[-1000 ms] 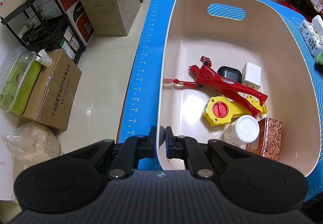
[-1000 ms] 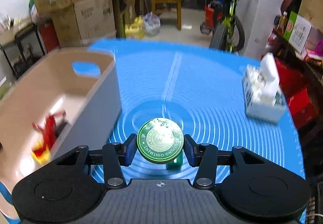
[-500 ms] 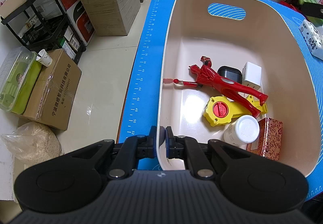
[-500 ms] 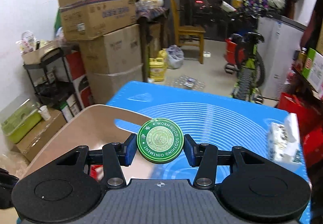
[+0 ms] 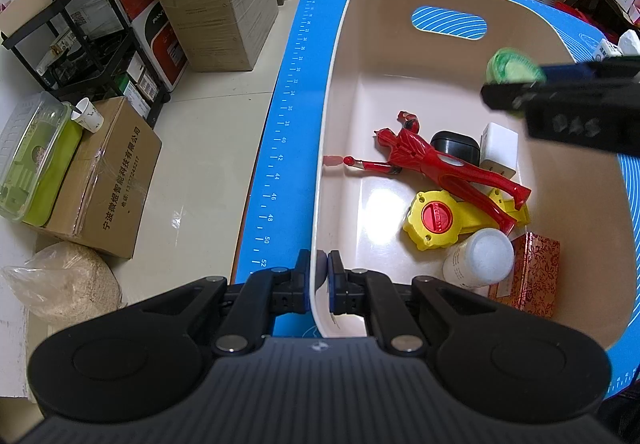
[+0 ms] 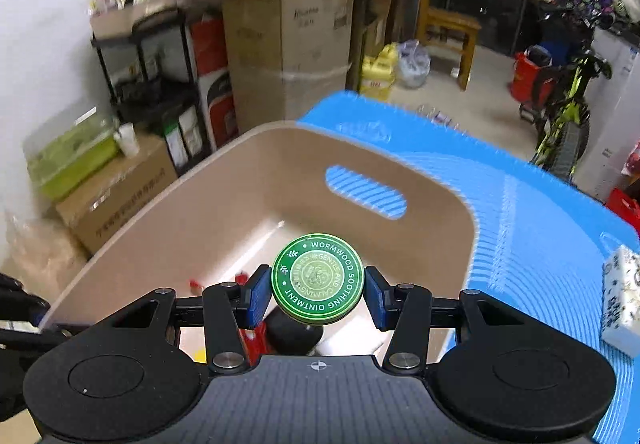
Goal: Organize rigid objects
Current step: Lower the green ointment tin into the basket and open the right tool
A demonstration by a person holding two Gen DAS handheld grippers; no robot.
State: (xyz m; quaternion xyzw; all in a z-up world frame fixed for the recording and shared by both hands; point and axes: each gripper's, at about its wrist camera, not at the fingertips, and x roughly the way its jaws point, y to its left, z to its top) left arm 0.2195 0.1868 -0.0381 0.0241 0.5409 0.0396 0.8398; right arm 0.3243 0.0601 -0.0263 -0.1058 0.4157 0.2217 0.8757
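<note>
Right gripper (image 6: 318,296) clamped on green ointment tin (image 6: 318,278), held above beige bin (image 5: 400,76); left gripper (image 5: 319,286) pinched together on bin's near rim.

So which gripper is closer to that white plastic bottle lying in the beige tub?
Left. The left gripper is clamped on the beige tub's near rim, just beside the white plastic bottle. The right gripper hangs above the tub's far part, holding a round green tin.
</note>
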